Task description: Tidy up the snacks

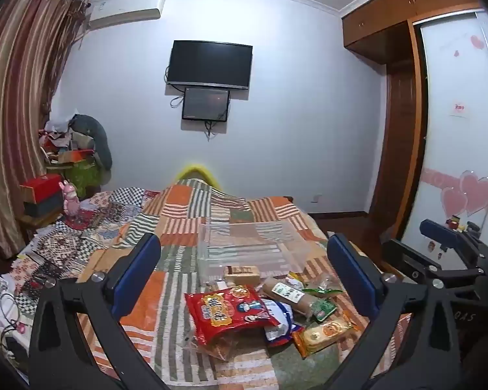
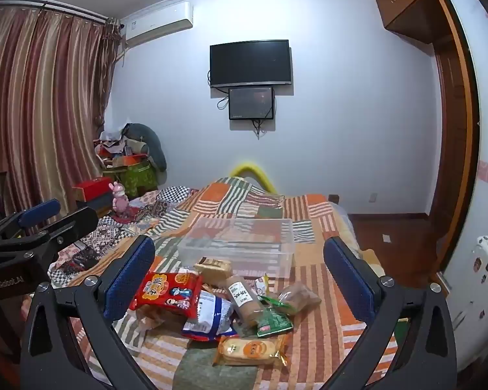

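Nearest the lens in each wrist view are the two blue-padded fingers of that tool: the left gripper (image 1: 244, 273) and the right gripper (image 2: 239, 276) both stand spread wide apart with nothing between the pads, hanging above the near end of the bed (image 2: 312, 318). The snacks lie in a loose heap on the striped patchwork quilt, just in front of a clear plastic box (image 2: 244, 243) that sits further up the bed and looks empty.

The red bag (image 2: 167, 292) lies at the left of the heap, overlapping a white and blue bag (image 2: 208, 317). A long brown roll with a white label (image 2: 244, 299) lies in the middle, its long axis running from the box toward the camera, tilted a little to the right. A green packet (image 2: 273, 320) touches its near end, and an orange-wrapped cake (image 2: 250, 349) lies closest, long axis across the view. A tan packet (image 2: 213, 266) rests against the box wall, and a clear-wrapped bun (image 2: 297, 297) sits to the right.

All of these look light, soft and crinkly, with slick film likely to slide between the pads; the contents may crush. A gentle pinch across the short width of the roll or cake, or on a sealed end seam of the bags, seems the safest hold
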`<state>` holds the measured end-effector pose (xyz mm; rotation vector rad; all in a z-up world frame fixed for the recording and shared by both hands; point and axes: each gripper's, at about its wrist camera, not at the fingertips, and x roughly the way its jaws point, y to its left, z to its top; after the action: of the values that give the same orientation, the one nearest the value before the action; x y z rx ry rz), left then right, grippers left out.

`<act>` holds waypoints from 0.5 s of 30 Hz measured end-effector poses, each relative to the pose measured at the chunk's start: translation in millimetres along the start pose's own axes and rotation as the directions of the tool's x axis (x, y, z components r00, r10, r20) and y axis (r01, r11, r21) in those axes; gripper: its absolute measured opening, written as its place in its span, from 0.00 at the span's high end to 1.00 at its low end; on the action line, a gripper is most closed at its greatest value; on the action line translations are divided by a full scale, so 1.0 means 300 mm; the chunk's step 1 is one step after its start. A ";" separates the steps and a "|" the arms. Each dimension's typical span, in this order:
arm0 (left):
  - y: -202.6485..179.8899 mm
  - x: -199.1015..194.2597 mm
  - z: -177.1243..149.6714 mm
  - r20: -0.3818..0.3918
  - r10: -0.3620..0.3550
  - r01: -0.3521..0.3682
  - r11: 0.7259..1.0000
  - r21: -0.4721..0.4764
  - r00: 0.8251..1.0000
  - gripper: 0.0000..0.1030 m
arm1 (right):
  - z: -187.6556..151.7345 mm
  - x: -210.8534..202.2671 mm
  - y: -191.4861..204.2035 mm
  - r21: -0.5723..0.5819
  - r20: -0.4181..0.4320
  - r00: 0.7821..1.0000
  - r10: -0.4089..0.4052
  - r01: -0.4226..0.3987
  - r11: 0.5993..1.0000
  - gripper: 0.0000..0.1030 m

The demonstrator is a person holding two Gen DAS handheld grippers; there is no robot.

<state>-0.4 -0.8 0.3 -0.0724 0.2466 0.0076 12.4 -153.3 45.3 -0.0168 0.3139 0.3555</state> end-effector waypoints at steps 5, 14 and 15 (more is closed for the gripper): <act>-0.036 0.015 -0.017 0.026 0.026 -0.026 1.000 0.014 0.999 0.00 | -0.005 0.000 -0.001 0.002 0.002 1.000 0.007 -0.008 1.000 0.00; -0.017 0.004 -0.022 0.015 -0.014 0.014 1.000 -0.010 1.000 0.00 | -0.003 -0.006 -0.006 0.008 0.007 1.000 0.010 -0.010 1.000 0.00; -0.014 0.007 -0.020 0.010 -0.015 0.015 1.000 -0.011 1.000 0.00 | 0.001 -0.008 -0.008 0.008 0.006 1.000 0.010 -0.010 1.000 0.00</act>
<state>0.2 -5.5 -5.7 -0.0854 0.2356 -0.0057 11.3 -156.3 46.1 -0.0060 0.3096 0.3638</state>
